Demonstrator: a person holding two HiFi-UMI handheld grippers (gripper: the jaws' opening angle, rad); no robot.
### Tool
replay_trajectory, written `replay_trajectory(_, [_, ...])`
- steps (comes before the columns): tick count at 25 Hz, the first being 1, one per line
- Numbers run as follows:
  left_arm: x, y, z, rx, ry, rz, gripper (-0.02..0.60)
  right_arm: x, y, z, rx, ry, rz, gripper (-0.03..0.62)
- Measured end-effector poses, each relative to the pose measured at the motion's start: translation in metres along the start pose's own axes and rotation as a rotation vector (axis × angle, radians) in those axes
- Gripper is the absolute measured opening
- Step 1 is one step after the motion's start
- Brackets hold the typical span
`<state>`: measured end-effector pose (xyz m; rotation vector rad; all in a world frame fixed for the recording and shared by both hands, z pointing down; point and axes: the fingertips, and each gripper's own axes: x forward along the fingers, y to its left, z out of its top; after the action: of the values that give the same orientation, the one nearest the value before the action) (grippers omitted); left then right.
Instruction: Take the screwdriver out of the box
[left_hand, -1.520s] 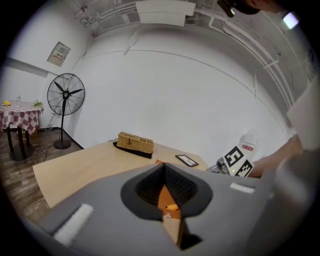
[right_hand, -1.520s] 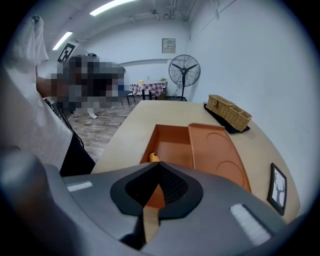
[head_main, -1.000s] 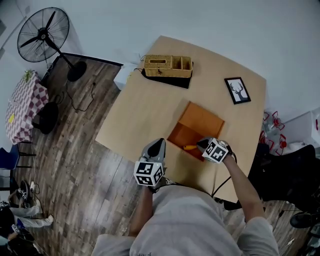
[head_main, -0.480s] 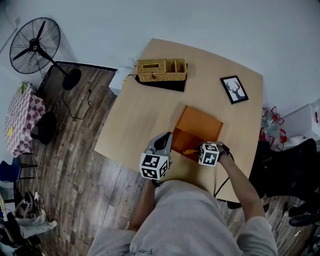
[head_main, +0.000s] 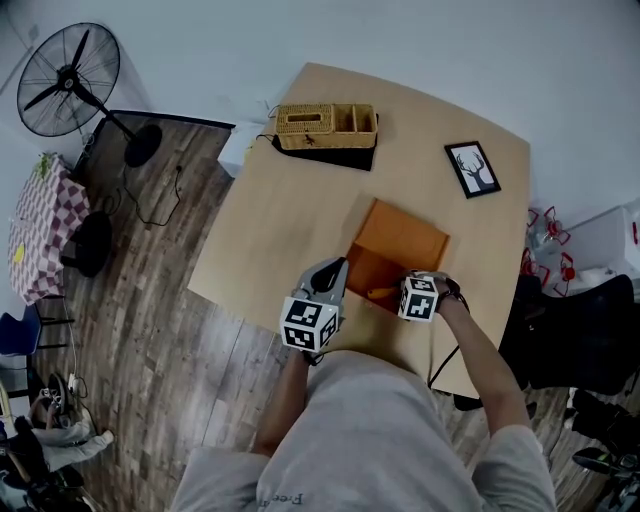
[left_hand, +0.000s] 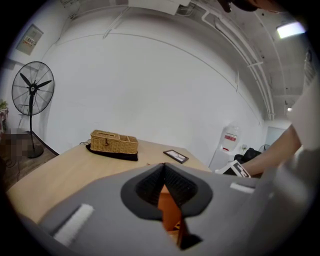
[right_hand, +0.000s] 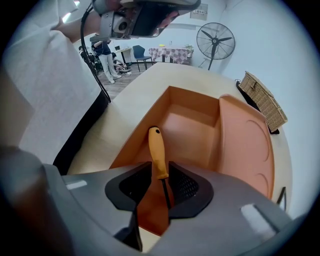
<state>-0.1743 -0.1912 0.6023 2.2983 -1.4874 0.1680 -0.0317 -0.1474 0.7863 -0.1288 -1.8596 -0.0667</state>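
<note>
Right claw (right_hand: 161, 186) has dropped, opening around screwdriver (right_hand: 157, 152), tip hidden.

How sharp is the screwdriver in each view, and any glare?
Right gripper view: screwdriver sharp, evenly lit, no glare, though fisheye bends the box edges. Head view: it is a tiny orange speck. Left gripper view: not made out; ceiling light flares top right.
</note>
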Motion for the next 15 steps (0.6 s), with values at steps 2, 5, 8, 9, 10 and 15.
replay_trajectory(2, [0.000,-0.002,0.001,0.012,0.003,-0.007,0.054,0.001,0.000,0.002,-0.015,0.004,0.000,0.092])
replay_trajectory(5, [0.000,-0.003,0.002,0.016,0.003,-0.010,0.054,0.007,-0.005,0.006,-0.058,0.018,-0.022,0.092])
replay_trajectory(8, [0.003,-0.005,0.001,0.025,0.011,-0.013,0.054,0.011,0.003,0.009,-0.069,0.035,0.023,0.100])
replay_trajectory(9, [0.003,-0.006,0.001,0.030,0.012,-0.016,0.054,0.012,0.005,0.008,-0.080,0.046,0.031,0.100])
replay_trajectory(10, [0.004,-0.007,0.002,0.033,0.013,-0.018,0.055,0.013,0.005,0.006,-0.098,0.061,0.032,0.100])
replay_trajectory(15, [0.004,-0.006,0.003,0.033,0.013,-0.019,0.054,0.017,0.005,-0.003,-0.176,0.145,0.010,0.101])
